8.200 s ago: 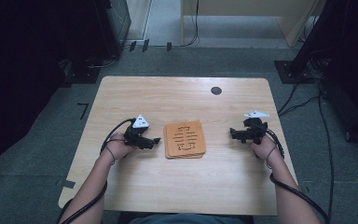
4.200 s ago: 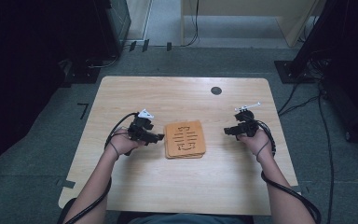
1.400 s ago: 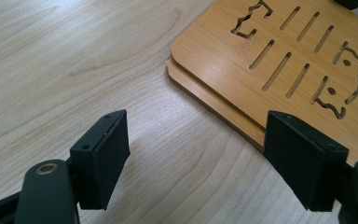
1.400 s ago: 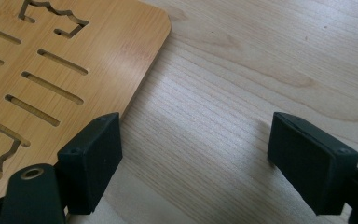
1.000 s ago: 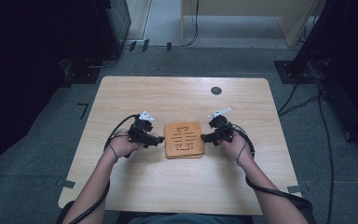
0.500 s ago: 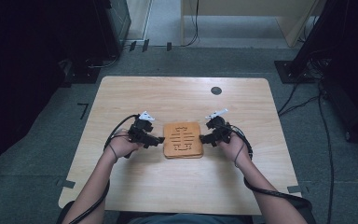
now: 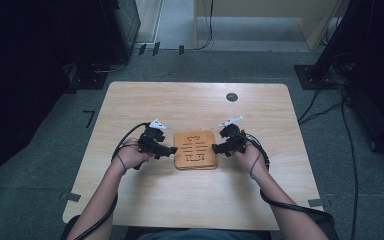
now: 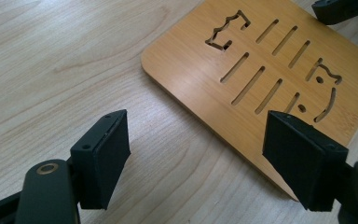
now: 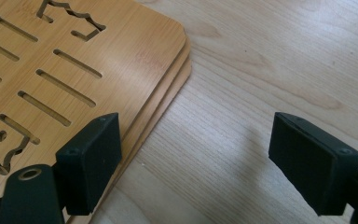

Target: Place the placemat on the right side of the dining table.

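A stack of thin bamboo boards with a fishbone cut-out lies flat in the middle of the wooden table. My left gripper is open at the stack's left edge. In the left gripper view its jaws stand wide, one over bare table and one over a corner of the stack. My right gripper is open at the stack's right edge. In the right gripper view one jaw hangs over the layered corner of the stack and the other over the table. Neither holds anything.
A small black round cap sits in the tabletop at the far side. Dark equipment and cables stand on the grey floor around the table. Black cables trail from both grippers along the person's forearms.
Over several seconds the right gripper came in leftward from the table's right side to the stack's right edge. The left gripper edged slightly toward the stack. In the last second nothing visibly moved.
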`<state>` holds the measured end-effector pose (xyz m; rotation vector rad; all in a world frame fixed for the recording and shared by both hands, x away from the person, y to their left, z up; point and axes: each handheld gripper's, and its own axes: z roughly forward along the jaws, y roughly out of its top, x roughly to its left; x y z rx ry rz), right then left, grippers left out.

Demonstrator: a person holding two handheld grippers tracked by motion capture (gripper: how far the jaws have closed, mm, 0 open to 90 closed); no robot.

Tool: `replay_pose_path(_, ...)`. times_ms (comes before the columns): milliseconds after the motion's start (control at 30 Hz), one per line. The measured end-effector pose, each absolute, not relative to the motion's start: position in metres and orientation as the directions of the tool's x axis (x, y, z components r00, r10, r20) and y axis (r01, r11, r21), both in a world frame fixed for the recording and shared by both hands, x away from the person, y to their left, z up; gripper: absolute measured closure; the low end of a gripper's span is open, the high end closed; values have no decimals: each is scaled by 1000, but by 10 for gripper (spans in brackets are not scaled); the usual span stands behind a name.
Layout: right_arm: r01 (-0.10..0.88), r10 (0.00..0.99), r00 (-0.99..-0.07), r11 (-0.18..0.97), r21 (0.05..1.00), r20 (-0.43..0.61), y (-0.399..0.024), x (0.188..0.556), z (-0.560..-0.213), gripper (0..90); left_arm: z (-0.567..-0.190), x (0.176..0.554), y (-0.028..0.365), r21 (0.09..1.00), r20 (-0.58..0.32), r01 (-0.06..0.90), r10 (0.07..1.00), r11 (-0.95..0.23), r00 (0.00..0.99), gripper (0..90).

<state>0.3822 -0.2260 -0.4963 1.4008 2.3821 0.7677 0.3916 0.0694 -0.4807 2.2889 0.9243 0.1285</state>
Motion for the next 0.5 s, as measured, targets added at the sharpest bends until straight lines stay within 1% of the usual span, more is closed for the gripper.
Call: replay_pose_path(500,715,861,-508,397,575,38,-211,382,-497,168,-479,389,65,610,-156,575,630,-545,761,236)
